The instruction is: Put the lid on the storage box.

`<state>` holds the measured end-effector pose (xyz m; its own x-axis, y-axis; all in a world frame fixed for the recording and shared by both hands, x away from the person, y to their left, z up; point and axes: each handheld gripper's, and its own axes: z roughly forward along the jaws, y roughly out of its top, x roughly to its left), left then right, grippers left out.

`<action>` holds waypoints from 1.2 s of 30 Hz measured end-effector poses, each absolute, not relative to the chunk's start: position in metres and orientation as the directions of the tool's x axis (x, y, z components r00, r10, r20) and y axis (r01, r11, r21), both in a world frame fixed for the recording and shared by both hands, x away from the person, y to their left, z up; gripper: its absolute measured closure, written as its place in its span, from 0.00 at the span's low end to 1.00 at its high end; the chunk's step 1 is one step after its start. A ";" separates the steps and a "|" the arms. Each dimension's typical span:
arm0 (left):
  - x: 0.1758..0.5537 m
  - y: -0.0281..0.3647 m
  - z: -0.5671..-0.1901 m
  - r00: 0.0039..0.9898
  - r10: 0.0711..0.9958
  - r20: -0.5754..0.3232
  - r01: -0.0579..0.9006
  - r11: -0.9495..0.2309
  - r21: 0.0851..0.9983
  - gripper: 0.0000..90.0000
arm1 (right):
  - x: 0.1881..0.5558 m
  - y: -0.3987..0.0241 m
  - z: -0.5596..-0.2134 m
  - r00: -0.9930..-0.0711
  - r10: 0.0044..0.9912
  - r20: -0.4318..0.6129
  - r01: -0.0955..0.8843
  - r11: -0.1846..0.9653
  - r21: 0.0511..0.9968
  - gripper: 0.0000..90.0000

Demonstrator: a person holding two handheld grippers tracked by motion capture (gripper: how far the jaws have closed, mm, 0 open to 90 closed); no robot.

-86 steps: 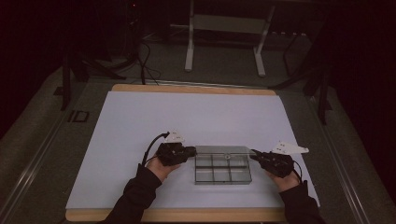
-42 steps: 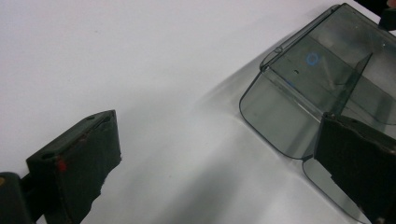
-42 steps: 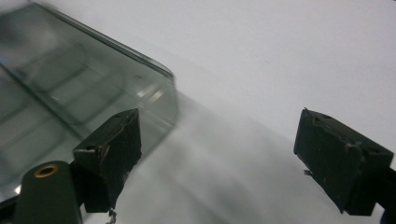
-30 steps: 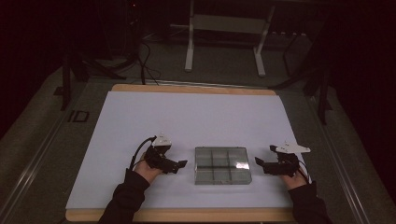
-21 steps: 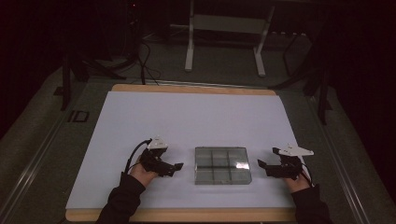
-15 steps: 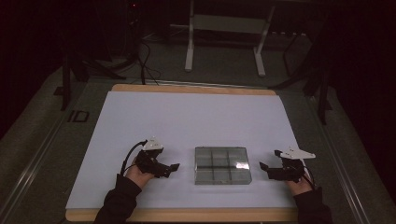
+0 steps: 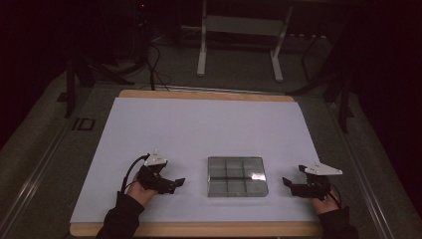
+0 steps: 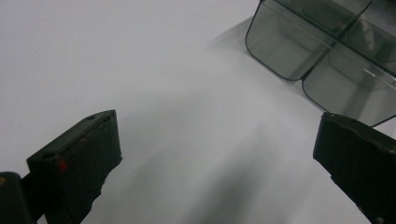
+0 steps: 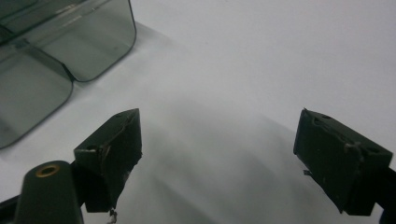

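Tray: smoked clear divided tray (image 7: pixel 237 176), six compartments, flat on the white table (image 7: pixel 209 124), near front edge, centred between both hands; compartments look empty.
Left gripper: left gripper (image 7: pixel 175 184) well apart from tray's left side, jaws spread wide, nothing between them; in left gripper view tray corner (image 8: pixel 299 51) sits off at upper right.
Right gripper: right gripper (image 7: pixel 287 183) just off tray's right side, not touching, jaws parted, holding nothing; tray corner (image 9: pixel 56 46) at upper left in right gripper view.
Change: 2.9 s back both grippers pressed at tray's two ends; 1.0 s back already off; since then drifted further outward, left more than right.
Tray shift: sits slightly lower and squarer than in the oldest frame, unmoved over the last second.
Meaning: tray placement looks finished, both grips let go, hands retreating.
Next: probably rest position or fetching items for compartments; nothing else on table to reach for.
Risk: low, tray stable, no contact.
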<state>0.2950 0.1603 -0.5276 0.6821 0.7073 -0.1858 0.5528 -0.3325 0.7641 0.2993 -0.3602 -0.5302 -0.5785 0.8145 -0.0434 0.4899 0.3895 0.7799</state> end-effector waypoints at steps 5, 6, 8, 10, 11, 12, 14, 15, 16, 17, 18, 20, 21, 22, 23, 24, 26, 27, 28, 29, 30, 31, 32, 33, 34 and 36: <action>0.292 0.165 -0.530 0.669 0.722 -0.173 0.555 -0.332 0.763 0.02 | 0.297 -0.363 -0.532 -0.568 0.821 -0.053 0.491 0.390 0.779 0.17; 0.292 0.166 -0.530 0.667 0.725 -0.172 0.556 -0.332 0.762 0.02 | 0.297 -0.364 -0.532 -0.567 0.822 -0.055 0.490 0.390 0.780 0.17; 0.291 0.168 -0.531 0.661 0.731 -0.167 0.557 -0.329 0.763 0.02 | 0.296 -0.365 -0.531 -0.562 0.825 -0.055 0.490 0.386 0.782 0.17; 0.290 0.170 -0.532 0.658 0.734 -0.169 0.560 -0.326 0.762 0.02 | 0.296 -0.367 -0.532 -0.557 0.829 -0.058 0.489 0.384 0.783 0.17; 0.290 0.171 -0.533 0.654 0.738 -0.168 0.562 -0.325 0.761 0.02 | 0.295 -0.367 -0.532 -0.553 0.831 -0.058 0.490 0.381 0.784 0.17; 0.290 0.172 -0.534 0.651 0.740 -0.167 0.564 -0.324 0.760 0.02 | 0.295 -0.369 -0.532 -0.551 0.832 -0.055 0.490 0.377 0.786 0.17; 0.289 0.174 -0.536 0.646 0.744 -0.169 0.569 -0.321 0.757 0.02 | 0.295 -0.371 -0.532 -0.544 0.838 -0.055 0.493 0.372 0.787 0.17; 0.289 0.174 -0.537 0.644 0.747 -0.168 0.570 -0.321 0.757 0.02 | 0.294 -0.371 -0.532 -0.543 0.838 -0.055 0.492 0.370 0.788 0.17; 0.289 0.175 -0.537 0.642 0.748 -0.167 0.569 -0.320 0.758 0.02 | 0.294 -0.372 -0.532 -0.539 0.841 -0.053 0.494 0.366 0.789 0.17; 0.288 0.176 -0.537 0.638 0.752 -0.165 0.567 -0.313 0.762 0.02 | 0.294 -0.373 -0.532 -0.536 0.842 -0.054 0.492 0.364 0.791 0.17; 0.288 0.176 -0.537 0.634 0.755 -0.164 0.566 -0.310 0.764 0.02 | 0.294 -0.374 -0.532 -0.534 0.844 -0.057 0.490 0.363 0.792 0.17; 0.287 0.177 -0.536 0.630 0.761 -0.155 0.559 -0.307 0.770 0.02 | 0.293 -0.376 -0.531 -0.531 0.846 -0.049 0.490 0.354 0.796 0.17; 0.286 0.178 -0.536 0.627 0.764 -0.154 0.559 -0.303 0.772 0.02 | 0.293 -0.376 -0.531 -0.527 0.849 -0.047 0.492 0.349 0.797 0.17; 0.286 0.179 -0.537 0.623 0.767 -0.152 0.557 -0.298 0.776 0.02 | 0.293 -0.376 -0.531 -0.526 0.849 -0.046 0.492 0.349 0.798 0.17; 0.285 0.179 -0.537 0.621 0.769 -0.154 0.557 -0.294 0.777 0.02 | 0.293 -0.376 -0.531 -0.526 0.849 -0.047 0.491 0.348 0.798 0.17; 0.285 0.180 -0.537 0.622 0.768 -0.154 0.555 -0.293 0.779 0.02 | 0.293 -0.376 -0.531 -0.525 0.849 -0.050 0.490 0.350 0.799 0.17; 0.284 0.181 -0.538 0.619 0.770 -0.154 0.552 -0.287 0.783 0.02 | 0.293 -0.376 -0.532 -0.527 0.848 -0.054 0.488 0.354 0.798 0.17; 0.284 0.181 -0.538 0.620 0.770 -0.153 0.550 -0.287 0.784 0.02 | 0.293 -0.376 -0.532 -0.526 0.849 -0.053 0.490 0.353 0.797 0.17; 0.284 0.181 -0.538 0.620 0.769 -0.154 0.550 -0.287 0.785 0.02 | 0.293 -0.376 -0.532 -0.524 0.850 -0.050 0.491 0.350 0.798 0.17; 0.284 0.181 -0.538 0.619 0.771 -0.151 0.549 -0.287 0.785 0.02 | 0.293 -0.376 -0.532 -0.524 0.850 -0.048 0.491 0.348 0.799 0.17; 0.284 0.181 -0.538 0.619 0.771 -0.151 0.549 -0.287 0.785 0.02 | 0.293 -0.377 -0.532 -0.524 0.850 -0.046 0.491 0.346 0.800 0.17; 0.284 0.181 -0.538 0.619 0.771 -0.151 0.550 -0.288 0.784 0.02 | 0.293 -0.377 -0.532 -0.524 0.851 -0.045 0.492 0.345 0.800 0.17; 0.284 0.181 -0.539 0.619 0.771 -0.151 0.549 -0.286 0.786 0.02 | 0.293 -0.377 -0.532 -0.524 0.851 -0.045 0.492 0.345 0.799 0.17; 0.284 0.181 -0.539 0.617 0.772 -0.150 0.548 -0.286 0.786 0.02 | 0.293 -0.377 -0.532 -0.524 0.851 -0.046 0.492 0.346 0.799 0.17; 0.284 0.181 -0.539 0.618 0.772 -0.147 0.547 -0.288 0.786 0.02 | 0.293 -0.376 -0.532 -0.523 0.851 -0.046 0.493 0.346 0.798 0.17; 0.284 0.181 -0.540 0.620 0.771 -0.145 0.545 -0.290 0.787 0.02 | 0.293 -0.376 -0.532 -0.524 0.850 -0.046 0.494 0.348 0.797 0.17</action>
